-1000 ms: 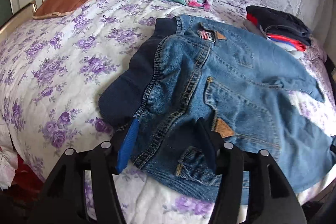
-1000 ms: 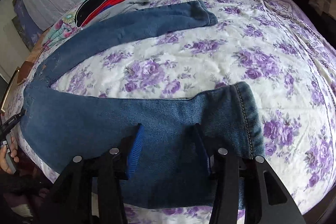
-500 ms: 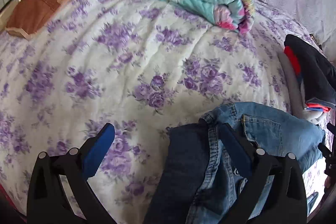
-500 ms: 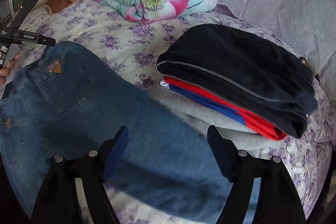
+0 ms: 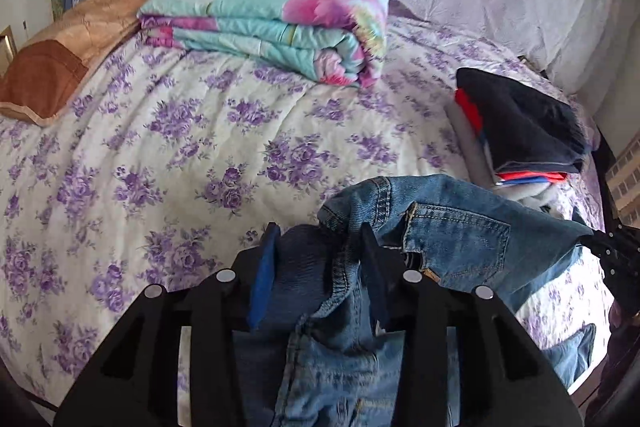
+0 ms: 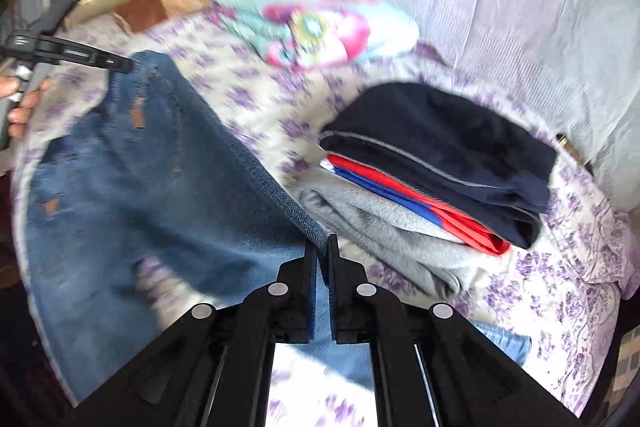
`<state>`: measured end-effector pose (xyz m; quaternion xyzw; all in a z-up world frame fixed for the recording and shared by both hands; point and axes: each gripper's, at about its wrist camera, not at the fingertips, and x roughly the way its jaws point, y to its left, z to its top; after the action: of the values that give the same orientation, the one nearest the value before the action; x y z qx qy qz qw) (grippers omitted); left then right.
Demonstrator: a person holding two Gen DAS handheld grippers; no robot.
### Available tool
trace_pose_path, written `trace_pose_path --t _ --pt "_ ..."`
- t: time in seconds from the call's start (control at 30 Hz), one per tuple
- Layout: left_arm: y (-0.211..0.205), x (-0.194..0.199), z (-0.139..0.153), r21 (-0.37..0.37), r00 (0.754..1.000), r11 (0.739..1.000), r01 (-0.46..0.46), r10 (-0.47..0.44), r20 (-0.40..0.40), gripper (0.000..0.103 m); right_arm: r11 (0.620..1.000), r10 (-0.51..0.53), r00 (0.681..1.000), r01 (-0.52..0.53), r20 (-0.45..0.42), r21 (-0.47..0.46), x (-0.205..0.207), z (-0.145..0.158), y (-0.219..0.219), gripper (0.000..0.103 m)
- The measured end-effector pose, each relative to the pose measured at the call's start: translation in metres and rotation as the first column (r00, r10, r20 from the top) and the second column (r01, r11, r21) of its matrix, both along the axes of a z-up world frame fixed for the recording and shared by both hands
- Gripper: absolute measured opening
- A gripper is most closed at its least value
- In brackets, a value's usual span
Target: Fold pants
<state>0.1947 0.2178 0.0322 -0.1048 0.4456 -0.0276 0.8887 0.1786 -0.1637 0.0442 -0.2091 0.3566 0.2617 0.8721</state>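
Blue jeans (image 5: 452,227) lie on the floral bed. In the left wrist view my left gripper (image 5: 320,247) is shut on the bunched waistband, with dark lining between its fingers. In the right wrist view the jeans (image 6: 160,187) stretch from the left gripper at far left down to my right gripper (image 6: 322,247), whose fingers are pinched together on the edge of a jeans leg. This view is motion-blurred.
A stack of folded clothes (image 6: 440,155), dark, red, blue and grey, sits at the right (image 5: 520,131). A folded turquoise floral blanket (image 5: 272,23) and a tan pillow (image 5: 72,47) lie at the back. The floral bedspread (image 5: 160,155) spreads left.
Both grippers were open over the jeans half a second ago; now both have closed on the fabric. The left holds the waistband, the right a leg edge, and the jeans are pulled up between them.
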Motion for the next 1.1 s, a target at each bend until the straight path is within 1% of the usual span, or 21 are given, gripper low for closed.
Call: trace_pose_path --t 0.07,0.17,0.23,0.27,0.3,0.33,0.4,0.43,0.47,0.53,0.6,0.7,0.73,0.8,0.83,0.87,0.9,0.93,0.97,1.0,1.1 --pt "-0.004 -0.038 0.014 -0.014 0.999 1.0 0.023 -0.023 0.041 0.039 0.998 0.055 0.997 -0.056 0.053 0.025 -0.055 0.01 -0.01 0.005" --pt "-0.01 -0.094 0.015 -0.043 0.998 0.999 0.026 -0.024 0.052 0.043 0.988 0.141 0.987 -0.145 0.072 0.049 -0.129 -0.005 -0.014 0.005" --pt "-0.004 -0.127 -0.001 -0.08 1.0 0.997 -0.001 0.002 0.016 0.064 0.979 0.181 0.984 -0.18 0.007 0.1 -0.167 -0.035 -0.015 0.005" --pt "0.002 -0.146 -0.016 -0.14 1.0 0.99 -0.024 0.022 -0.014 0.077 0.976 0.182 0.983 -0.177 -0.029 0.124 -0.179 -0.055 -0.013 0.005" --pt "0.008 -0.157 -0.025 -0.186 0.999 0.982 -0.041 0.036 -0.026 0.078 0.978 0.171 0.984 -0.163 -0.052 0.131 -0.188 -0.075 -0.011 0.005" --pt "0.014 -0.171 -0.038 -0.257 0.998 0.965 -0.052 0.042 -0.047 0.078 0.98 0.16 0.985 -0.15 -0.071 0.129 -0.195 -0.095 -0.008 0.005" --pt "0.02 -0.185 -0.053 -0.345 0.995 0.934 -0.09 0.069 -0.072 0.079 0.979 0.116 0.989 -0.098 -0.09 0.178 -0.197 -0.119 -0.012 0.006" --pt "0.023 -0.189 -0.059 -0.401 0.994 0.91 -0.104 0.079 -0.08 0.079 0.969 0.1 0.99 -0.074 -0.099 0.236 -0.195 -0.122 -0.019 0.006" --pt "0.024 -0.191 -0.061 -0.433 0.994 0.895 -0.108 0.082 -0.078 0.08 0.955 0.093 0.989 -0.056 -0.116 0.291 -0.194 -0.122 -0.027 0.006" --pt "0.023 -0.186 -0.065 -0.449 0.991 0.883 -0.133 0.107 -0.083 0.085 0.93 0.081 0.986 -0.023 -0.145 0.367 -0.188 -0.121 -0.038 0.004" --pt "0.021 -0.177 -0.067 -0.471 0.989 0.87 -0.145 0.123 -0.078 0.085 0.926 0.079 0.986 -0.019 -0.145 0.376 -0.188 -0.123 -0.04 0.004" --pt "0.019 -0.161 -0.072 -0.54 0.988 0.827 -0.153 0.127 -0.086 0.085 0.929 0.07 0.989 -0.018 -0.127 0.369 -0.193 -0.121 -0.039 0.004" --pt "0.016 -0.155 -0.071 -0.55 0.99 0.823 -0.142 0.116 -0.082 0.085 0.926 0.068 0.989 -0.013 -0.131 0.377 -0.192 -0.12 -0.041 0.004" --pt "0.006 -0.142 -0.073 -0.541 0.989 0.828 -0.147 0.11 -0.099 0.085 0.917 0.066 0.988 -0.005 -0.141 0.398 -0.193 -0.122 -0.045 0.004" --pt "0.003 -0.136 -0.076 -0.534 0.988 0.832 -0.152 0.11 -0.11 0.084 0.914 0.065 0.987 0.0 -0.147 0.406 -0.191 -0.126 -0.04 0.004" --pt "0.003 -0.13 -0.079 -0.516 0.984 0.838 -0.175 0.131 -0.122 0.072 0.911 0.063 0.987 0.004 -0.15 0.411 -0.191 -0.126 -0.041 0.004" --pt "0.005 -0.126 -0.082 -0.503 0.979 0.841 -0.201 0.152 -0.138 0.039 0.91 0.061 0.987 0.007 -0.151 0.414 -0.192 -0.129 -0.04 0.004" --pt "0.01 -0.123 -0.086 -0.527 0.977 0.823 -0.209 0.151 -0.151 0.028 0.91 0.059 0.986 0.01 -0.154 0.415 -0.192 -0.129 -0.041 0.004" --pt "0.014 -0.126 -0.085 -0.554 0.977 0.805 -0.213 0.158 -0.146 0.024 0.91 0.056 0.986 0.014 -0.155 0.415 -0.192 -0.128 -0.041 0.004" --pt "0.014 -0.13 -0.078 -0.545 0.979 0.813 -0.205 0.163 -0.125 0.022 0.91 0.052 0.987 0.015 -0.149 0.415 -0.194 -0.125 -0.041 0.004" --pt "0.0 -0.157 -0.042 -0.442 0.988 0.886 -0.14 0.156 -0.001 0.022 0.904 0.079 0.992 -0.031 -0.096 0.426 -0.208 -0.112 -0.041 0.005"
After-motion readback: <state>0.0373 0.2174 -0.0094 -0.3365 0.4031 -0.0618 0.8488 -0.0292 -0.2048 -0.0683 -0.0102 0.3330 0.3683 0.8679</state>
